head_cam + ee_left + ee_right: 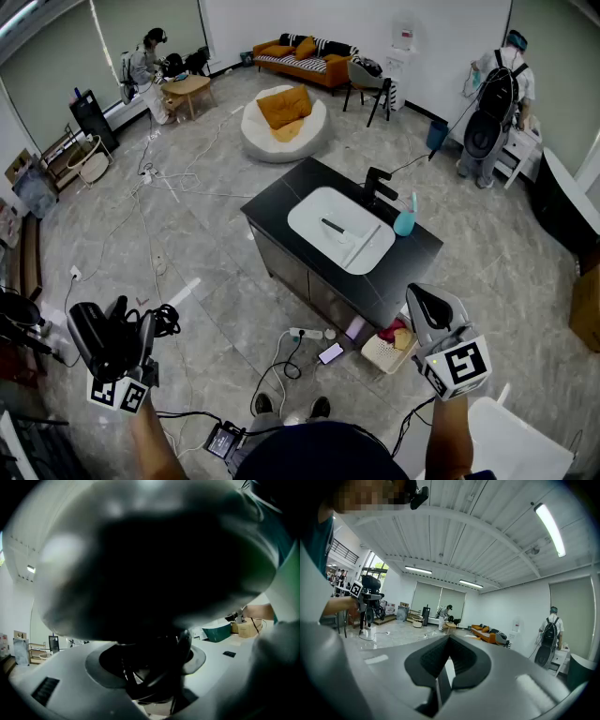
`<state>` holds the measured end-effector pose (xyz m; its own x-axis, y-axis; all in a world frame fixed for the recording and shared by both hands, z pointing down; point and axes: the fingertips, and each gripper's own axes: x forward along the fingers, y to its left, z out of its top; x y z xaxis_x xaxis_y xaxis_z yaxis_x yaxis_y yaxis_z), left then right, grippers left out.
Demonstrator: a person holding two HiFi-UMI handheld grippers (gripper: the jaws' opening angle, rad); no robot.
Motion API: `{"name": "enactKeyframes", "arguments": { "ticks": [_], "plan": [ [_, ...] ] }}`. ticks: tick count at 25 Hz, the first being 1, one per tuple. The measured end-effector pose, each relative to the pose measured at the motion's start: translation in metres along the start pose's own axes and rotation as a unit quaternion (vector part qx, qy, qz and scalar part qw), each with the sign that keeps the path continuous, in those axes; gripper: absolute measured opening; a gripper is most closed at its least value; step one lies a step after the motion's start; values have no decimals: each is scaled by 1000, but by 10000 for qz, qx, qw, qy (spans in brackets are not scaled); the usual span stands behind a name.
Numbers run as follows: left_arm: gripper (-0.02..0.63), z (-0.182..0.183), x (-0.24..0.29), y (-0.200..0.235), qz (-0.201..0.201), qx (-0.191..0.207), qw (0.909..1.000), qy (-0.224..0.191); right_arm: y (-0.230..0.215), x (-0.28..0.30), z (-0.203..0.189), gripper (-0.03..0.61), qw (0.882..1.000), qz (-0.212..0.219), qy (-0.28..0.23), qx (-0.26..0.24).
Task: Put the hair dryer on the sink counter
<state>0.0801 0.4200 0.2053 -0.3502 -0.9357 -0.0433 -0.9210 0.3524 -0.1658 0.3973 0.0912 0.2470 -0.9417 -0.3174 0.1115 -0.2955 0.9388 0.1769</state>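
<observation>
- Grey stone floor (487, 253) fills most of the head view, with loose cables (164, 183) lying at 10 o'clock.
- Black sink counter (281, 214) stands near the centre, and a white basin (314, 217) is set in it.
- Black hair dryer (94, 337) is at 8 o'clock, well apart from the counter. The left gripper (127, 330) pinches it.
- Right gripper (428, 298) is at 4 o'clock. Its jaws are pressed together on nothing.
- Teal cup (404, 223) stands on the counter, at 3 o'clock from the basin.

Left claw (131, 333) clamps hair dryer (92, 339); right claw (429, 305) closed (arms forward).
</observation>
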Motion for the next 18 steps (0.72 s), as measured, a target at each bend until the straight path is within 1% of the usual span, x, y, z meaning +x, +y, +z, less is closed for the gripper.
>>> {"name": "enactKeyframes", "arguments": {
  "ticks": [8,14,18],
  "plan": [
    [252,0,3,-2,4,-28,10000,18,-3,-1,1,8,10000,3,-59,41],
    [252,0,9,-3,5,-33,10000,19,-7,3,-2,9,9993,56,-246,291],
    [252,0,18,-6,24,-13,10000,36,-16,8,-5,9,9991,49,-281,329]
  ]
}}
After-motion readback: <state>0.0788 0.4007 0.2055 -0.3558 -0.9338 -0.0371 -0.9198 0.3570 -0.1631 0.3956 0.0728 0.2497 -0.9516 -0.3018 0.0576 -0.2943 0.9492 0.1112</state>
